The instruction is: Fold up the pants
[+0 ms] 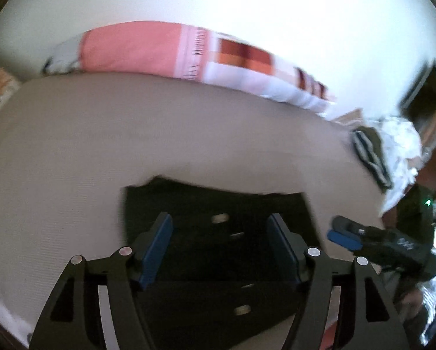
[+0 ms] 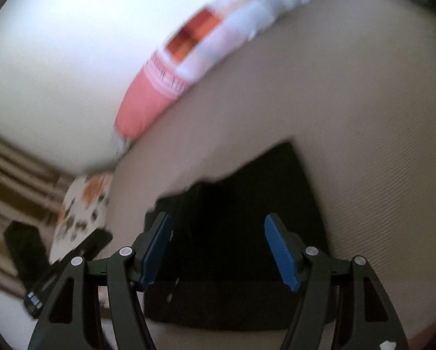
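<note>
Black pants (image 1: 218, 248) lie folded into a compact rectangle on the beige bed sheet (image 1: 130, 134), with metal buttons showing. My left gripper (image 1: 219, 227) is open and empty, hovering above the pants. My right gripper (image 2: 218, 227) is open and empty too, above the same pants (image 2: 247, 233). The right gripper also shows in the left wrist view (image 1: 343, 230) just right of the pants. Both views are motion-blurred.
A pink, orange and white blanket (image 1: 165, 49) lies along the far edge of the bed by a white wall. A pile of clothes (image 1: 387, 151) sits at the right. A patterned cloth (image 2: 80, 210) and the left gripper's body (image 2: 43, 262) are at the left.
</note>
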